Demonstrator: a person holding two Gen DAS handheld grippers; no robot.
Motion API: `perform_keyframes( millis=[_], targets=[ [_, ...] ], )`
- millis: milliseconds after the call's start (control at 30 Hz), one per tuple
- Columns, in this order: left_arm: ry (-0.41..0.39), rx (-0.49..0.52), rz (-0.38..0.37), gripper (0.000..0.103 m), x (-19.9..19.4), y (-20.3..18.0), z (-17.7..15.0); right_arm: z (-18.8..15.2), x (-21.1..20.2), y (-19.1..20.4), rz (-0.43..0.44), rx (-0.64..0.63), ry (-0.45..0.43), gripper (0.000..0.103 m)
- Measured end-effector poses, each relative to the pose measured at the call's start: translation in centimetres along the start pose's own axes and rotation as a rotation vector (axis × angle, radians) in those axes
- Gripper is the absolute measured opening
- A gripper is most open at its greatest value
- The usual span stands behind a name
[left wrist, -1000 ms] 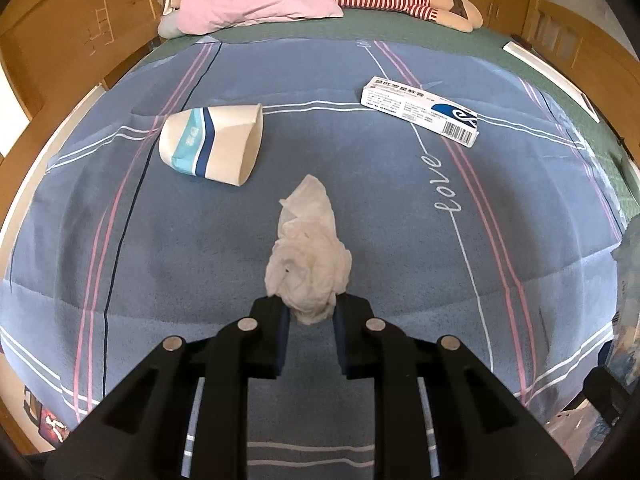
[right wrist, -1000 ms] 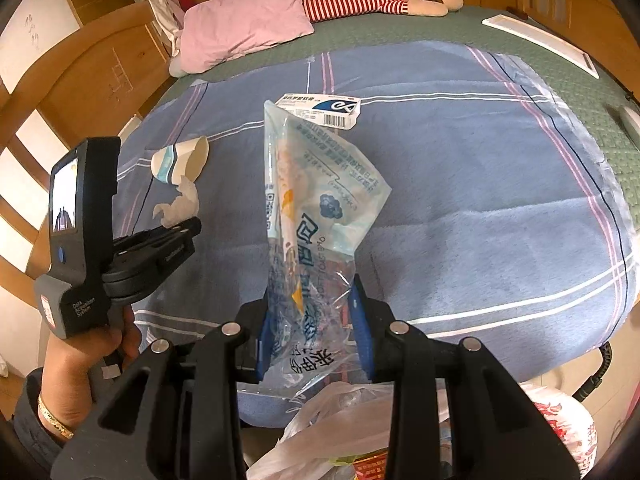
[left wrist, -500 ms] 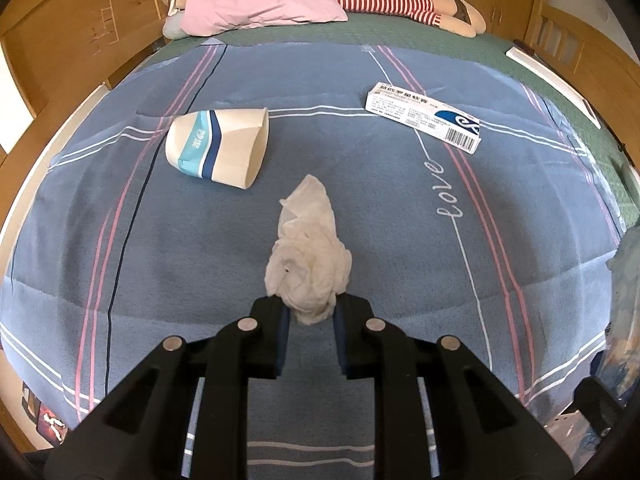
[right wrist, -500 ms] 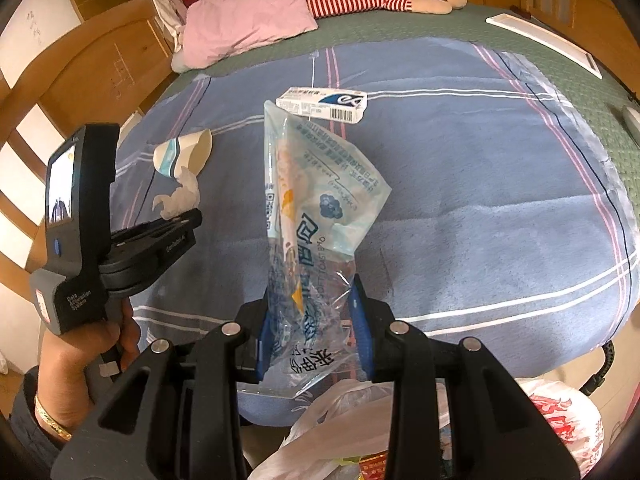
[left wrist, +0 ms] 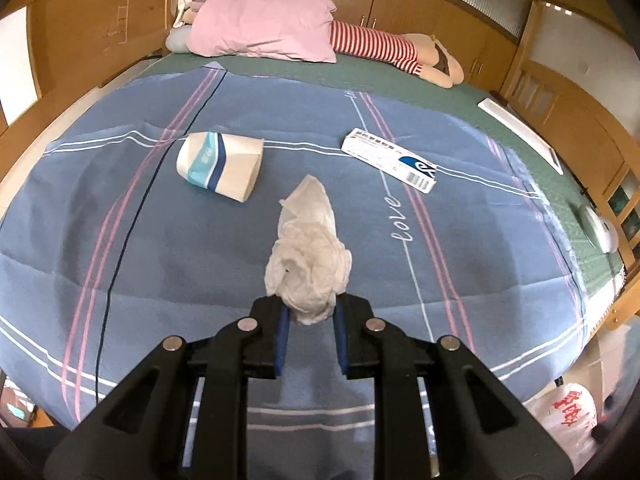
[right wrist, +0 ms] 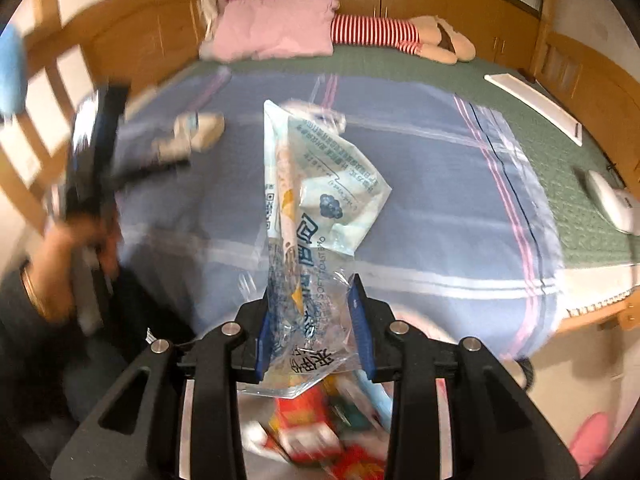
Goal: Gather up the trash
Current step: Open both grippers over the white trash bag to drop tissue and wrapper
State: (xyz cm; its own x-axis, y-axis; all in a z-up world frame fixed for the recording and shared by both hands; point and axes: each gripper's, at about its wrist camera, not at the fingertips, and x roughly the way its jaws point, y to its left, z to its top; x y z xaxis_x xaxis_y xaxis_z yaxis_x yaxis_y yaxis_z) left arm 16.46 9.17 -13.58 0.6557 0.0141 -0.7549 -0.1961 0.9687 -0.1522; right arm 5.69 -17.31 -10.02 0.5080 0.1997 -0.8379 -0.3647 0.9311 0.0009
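Tissue (left wrist: pixel 308 256), soft and weightless, sits pinched in the left gripper (left wrist: pixel 308 312), while the right gripper (right wrist: pixel 310 312) pinches a crinkly, slippery wrapper (right wrist: pixel 316 200) low down.

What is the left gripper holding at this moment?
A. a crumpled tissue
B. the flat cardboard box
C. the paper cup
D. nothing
A: the left gripper is shut on the crumpled tissue, while the paper cup and the flat cardboard box lie apart on the blanket.
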Motion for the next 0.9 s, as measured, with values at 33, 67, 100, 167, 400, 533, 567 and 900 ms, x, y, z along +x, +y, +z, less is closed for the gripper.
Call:
perform_keyframes(
  millis=[33,67,100,167,400,533,567,900],
  targets=[
    [-0.007,0.009,-0.008,0.02,-0.2,-0.3,-0.2,-0.8,0.4,-0.3,0.002,0.009,0.033,0.034],
    [-0.011,0.017,-0.016,0.02,-0.4,-0.5,-0.3,-1.2,0.7,-0.7,0.005,0.019,0.057,0.035],
    [-0.012,0.02,-0.023,0.02,-0.5,-0.6,-0.5,-1.9,1.3,-1.0,0.015,0.034,0.093,0.036],
    [-0.009,0.027,-0.044,0.02,-0.6,-1.0,-0.9,-2.9,2.5,-1.5,0.021,0.054,0.165,0.05],
    [0.022,0.052,-0.208,0.02,-0.7,-2.1,-1.5,-2.4,1.0,-4.4,0.052,0.293,0.032,0.08],
    [0.076,0.162,-0.46,0.02,-1.5,-4.7,-2.7,-1.6,-1.9,-7.6,0.043,0.491,-0.144,0.08],
    [0.082,0.23,-0.552,0.02,-2.3,-6.1,-3.3,-1.4,-2.3,-8.0,0.034,0.516,-0.171,0.08],
    [0.341,0.705,-1.027,0.028,-6.2,-14.1,-10.6,-1.4,-4.8,-11.6,-0.054,0.64,-0.278,0.081]
  ],
)
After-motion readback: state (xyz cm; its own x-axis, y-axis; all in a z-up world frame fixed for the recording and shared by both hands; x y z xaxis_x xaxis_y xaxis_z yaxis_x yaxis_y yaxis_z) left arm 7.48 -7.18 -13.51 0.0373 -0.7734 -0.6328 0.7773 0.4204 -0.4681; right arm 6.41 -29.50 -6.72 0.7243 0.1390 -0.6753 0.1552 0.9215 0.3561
